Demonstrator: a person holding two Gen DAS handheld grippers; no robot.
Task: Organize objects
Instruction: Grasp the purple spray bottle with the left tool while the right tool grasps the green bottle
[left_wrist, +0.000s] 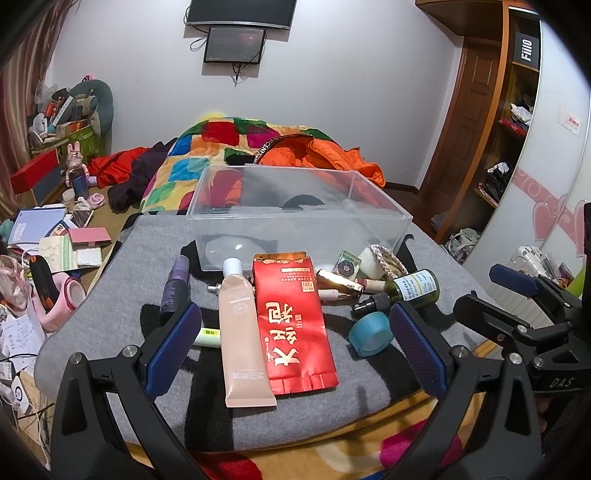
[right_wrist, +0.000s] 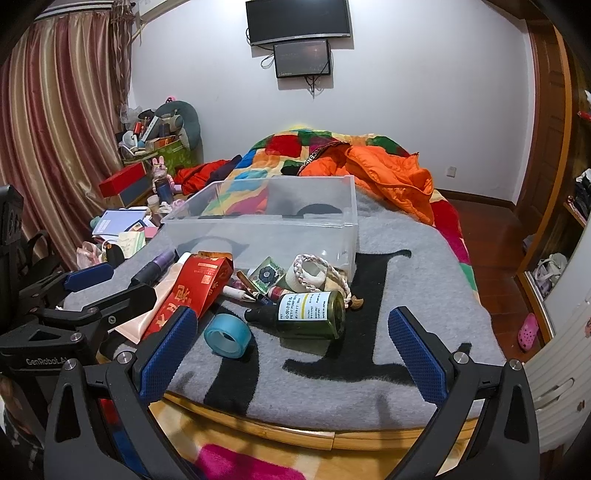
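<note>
A clear plastic box (left_wrist: 384, 216) (right_wrist: 343, 236) stands open on a grey blanket (left_wrist: 110, 317) (right_wrist: 424, 280). In front of it lie a red packet (left_wrist: 295, 325) (right_wrist: 195, 288), a beige tube (left_wrist: 240, 332), a purple bottle (left_wrist: 175, 284) (right_wrist: 155, 267), a blue tape roll (left_wrist: 371, 332) (right_wrist: 227, 336), a green spray bottle (left_wrist: 413, 288) (right_wrist: 306, 314) and a white woven pouch (right_wrist: 314, 275). My left gripper (left_wrist: 295, 343) is open and empty above the tube and packet. My right gripper (right_wrist: 291, 347) is open and empty above the tape and green bottle; it also shows in the left wrist view (left_wrist: 517, 284).
A colourful quilt (left_wrist: 207, 151) and orange jacket (right_wrist: 391, 177) lie behind the box. Cluttered books and boxes (left_wrist: 55, 236) sit at the left. A wardrobe (left_wrist: 506, 122) stands at the right. The wooden board's front edge (right_wrist: 295, 432) is below the grippers.
</note>
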